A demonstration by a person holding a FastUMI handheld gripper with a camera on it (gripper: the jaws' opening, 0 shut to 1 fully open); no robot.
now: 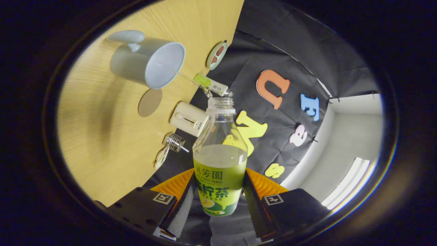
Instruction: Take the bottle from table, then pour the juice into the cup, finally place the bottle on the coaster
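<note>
So the wooden table [102, 143] looks tipped sideways here. On it sits a pale mug [146, 61], open mouth showing, with a round brown coaster [150, 102] just beside it. The bottle [220, 160] is uncapped, partly full of green juice, clamped between both fingers of the gripper [218, 201], its neck near the mug's rim.

Gripper view: fisheye camera riding on the gripper [218, 201], facing forward along its two fingers; heavily rolled, so the wooden table [99, 143] stands at 9 o'clock. Close range: bottle [220, 160] immediately ahead, cup [150, 61] beyond at 11 o'clock.
</note>
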